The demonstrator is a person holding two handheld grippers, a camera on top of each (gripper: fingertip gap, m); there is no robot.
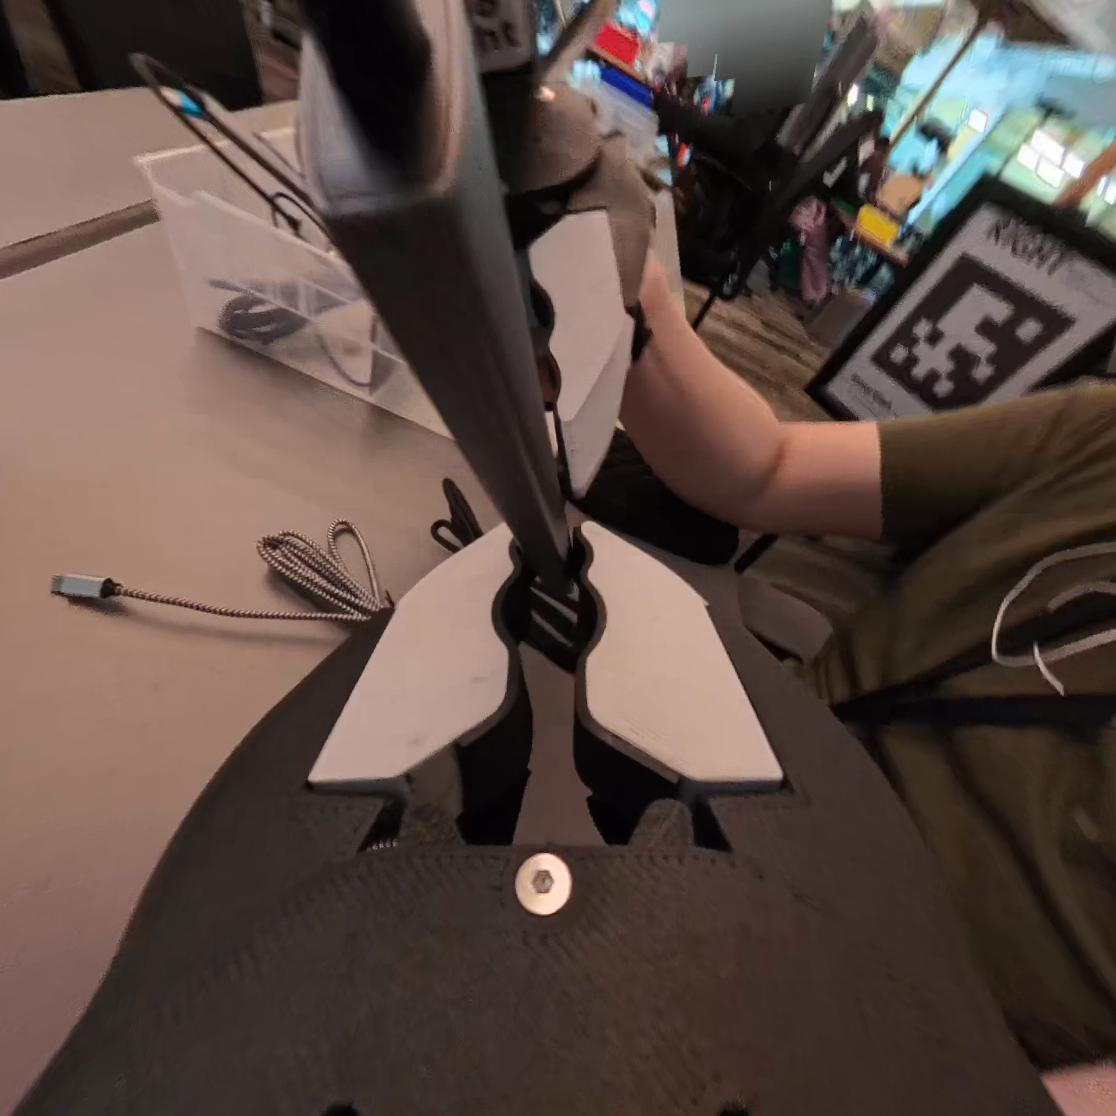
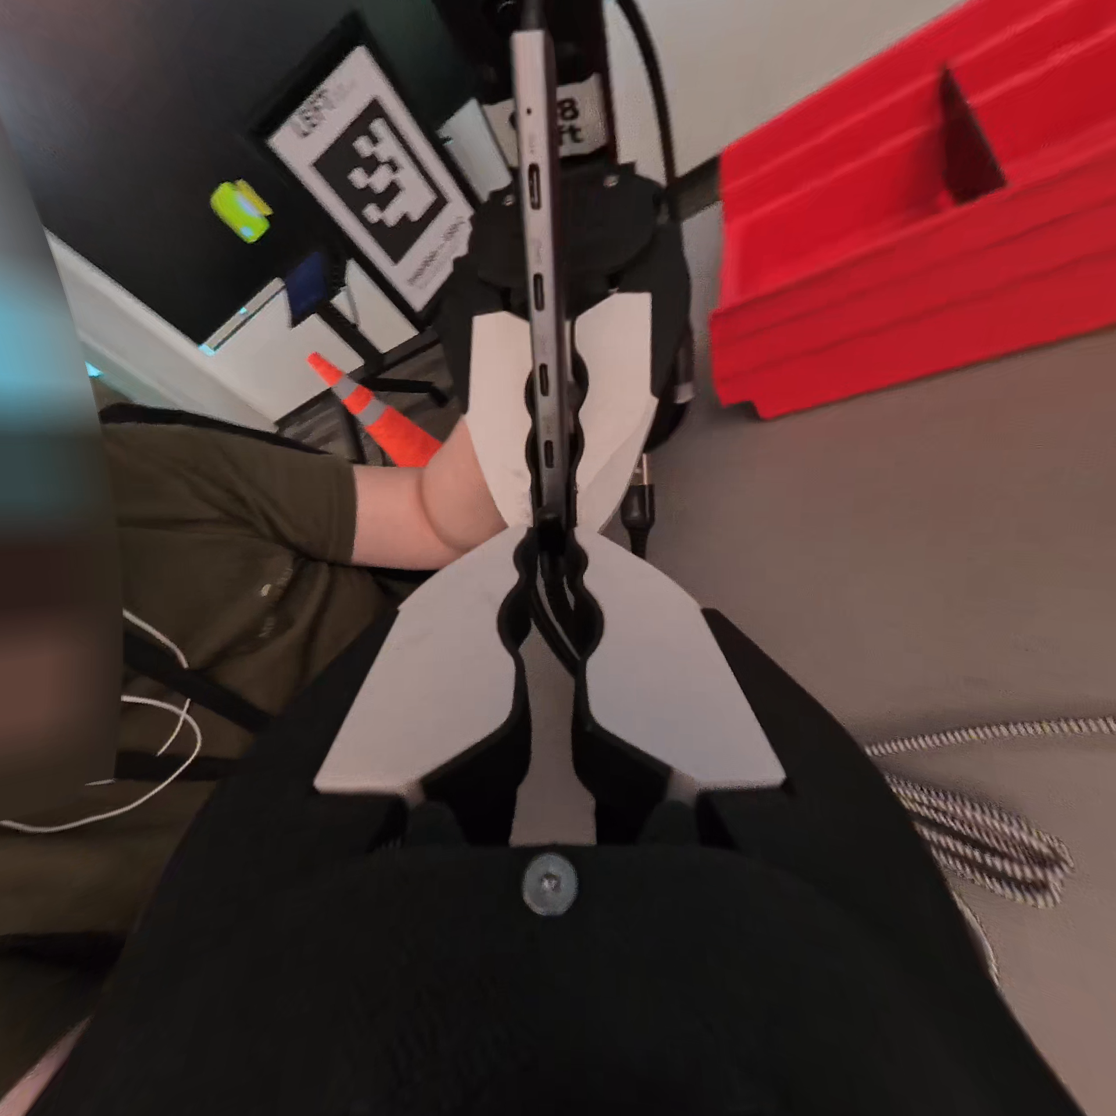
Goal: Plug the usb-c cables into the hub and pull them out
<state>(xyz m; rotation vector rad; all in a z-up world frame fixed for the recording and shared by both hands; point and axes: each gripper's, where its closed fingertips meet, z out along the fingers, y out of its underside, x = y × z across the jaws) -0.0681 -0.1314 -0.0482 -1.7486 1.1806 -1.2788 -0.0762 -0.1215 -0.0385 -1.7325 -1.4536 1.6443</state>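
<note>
Now, left gripper (image 1: 546, 543): closed, its white fingers pinching the narrow end of the hub (image 1: 435, 272).
Right gripper (image 2: 548, 537): closed on the black cable (image 2: 552, 604) right where it meets the hub's end; whether the plug is fully seated cannot be told.
Hub: a slim grey bar held in the air between the two grippers, with a row of small ports along its edge in the right wrist view.
Braided cable (image 1: 314, 567): loosely coiled on the table (image 1: 151, 423), its silver plug (image 1: 72, 586) lying free, well apart from the hub.
Clear box (image 1: 272, 272): farther back on the table, dark cable inside.
Red bin (image 2: 906, 241): on the table beyond the hub.
</note>
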